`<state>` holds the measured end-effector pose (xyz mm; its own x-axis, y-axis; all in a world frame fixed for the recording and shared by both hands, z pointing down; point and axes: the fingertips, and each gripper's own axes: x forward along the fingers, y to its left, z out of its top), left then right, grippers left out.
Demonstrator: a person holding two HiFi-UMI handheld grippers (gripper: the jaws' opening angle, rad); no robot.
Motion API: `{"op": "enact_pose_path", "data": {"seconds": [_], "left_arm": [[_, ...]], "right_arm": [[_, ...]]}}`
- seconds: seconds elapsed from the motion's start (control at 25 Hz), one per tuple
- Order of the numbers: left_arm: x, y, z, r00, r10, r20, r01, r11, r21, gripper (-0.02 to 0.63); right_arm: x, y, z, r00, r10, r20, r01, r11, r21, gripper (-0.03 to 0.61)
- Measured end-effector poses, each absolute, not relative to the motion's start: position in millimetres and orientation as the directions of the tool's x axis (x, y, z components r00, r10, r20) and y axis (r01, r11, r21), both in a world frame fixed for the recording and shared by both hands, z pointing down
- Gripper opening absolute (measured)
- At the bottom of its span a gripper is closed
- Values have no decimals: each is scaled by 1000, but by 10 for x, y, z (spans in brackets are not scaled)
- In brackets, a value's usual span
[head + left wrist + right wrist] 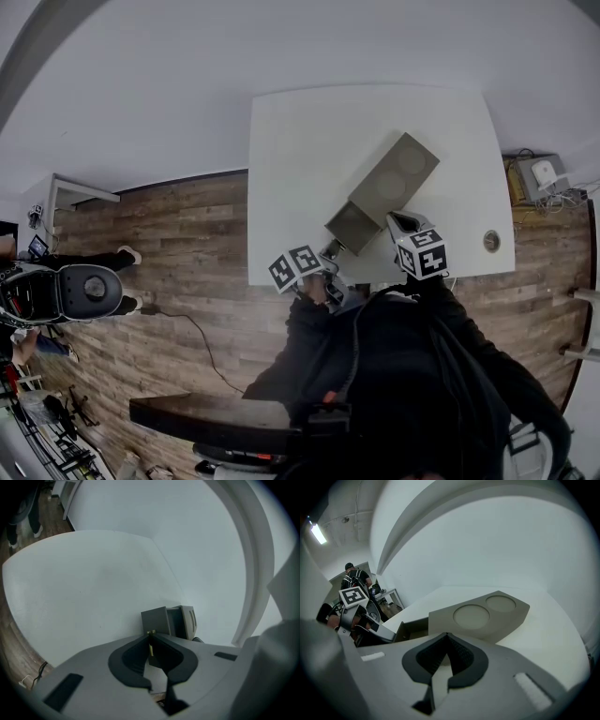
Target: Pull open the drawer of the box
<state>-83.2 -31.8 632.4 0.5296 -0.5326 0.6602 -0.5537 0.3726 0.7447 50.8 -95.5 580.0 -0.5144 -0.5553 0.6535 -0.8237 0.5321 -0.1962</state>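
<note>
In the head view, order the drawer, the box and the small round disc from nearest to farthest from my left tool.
1. The drawer, held in the left tool.
2. The box, right behind the drawer.
3. The round disc, near the table's right edge.

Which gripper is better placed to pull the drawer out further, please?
Left: the left gripper is shut on the drawer's knob, while the right gripper is shut on nothing beside the box.

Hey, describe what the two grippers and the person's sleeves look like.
Both the left gripper and right gripper have pale grey bodies with dark jaws. Each carries a white cube with black square markers. The sleeves are black.
</note>
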Motion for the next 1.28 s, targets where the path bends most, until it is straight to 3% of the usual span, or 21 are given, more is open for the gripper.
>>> {"op": "enact_pose_path", "data": {"seconds": [1.28], "left_arm": [[-883,-247,6330,525,-529,666,-549,388,741,21]], "right_arm": [[520,-943,5805,-517,-558,649,-823,533,-197,-6]]}}
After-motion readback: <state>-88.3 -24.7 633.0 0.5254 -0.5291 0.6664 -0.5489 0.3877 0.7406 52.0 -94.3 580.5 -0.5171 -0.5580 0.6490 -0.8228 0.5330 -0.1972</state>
